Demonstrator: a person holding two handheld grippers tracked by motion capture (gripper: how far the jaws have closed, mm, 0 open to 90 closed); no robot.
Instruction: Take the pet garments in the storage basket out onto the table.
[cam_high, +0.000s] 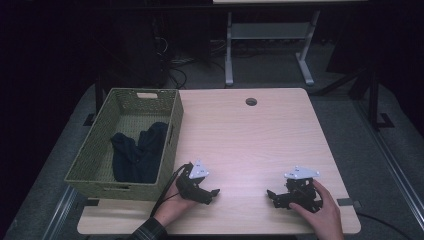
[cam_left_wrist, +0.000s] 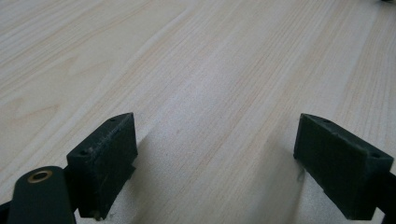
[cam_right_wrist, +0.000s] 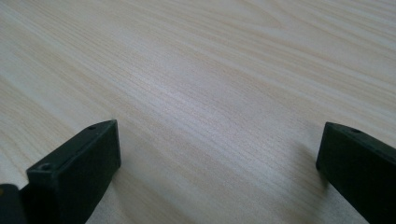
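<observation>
Green basket (cam_high: 100, 150) holds dark cloth (cam_high: 137, 155).

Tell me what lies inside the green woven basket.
Inside the green woven rectangular basket, at the left edge of the light wooden table, lies a crumpled dark blue cloth, towards the near right. Whatever sits under the cloth or behind the near wall is covered.

Table (cam_high: 250, 145): bare wood across the middle, far side and right; open passage for either tool.
Woven basket (cam_high: 105, 150): stands on the left edge, its high walls an obstacle on that side; its right wall is just beside the left tool (cam_high: 212, 192).
Dark cloth (cam_high: 137, 155): lies inside the basket, below the rim.
Left tool and right tool (cam_high: 272, 196): well apart at the near edge, bare wood between them and between each pair of spread jaws.
Cable hole (cam_high: 251, 101): far edge, flush.
</observation>
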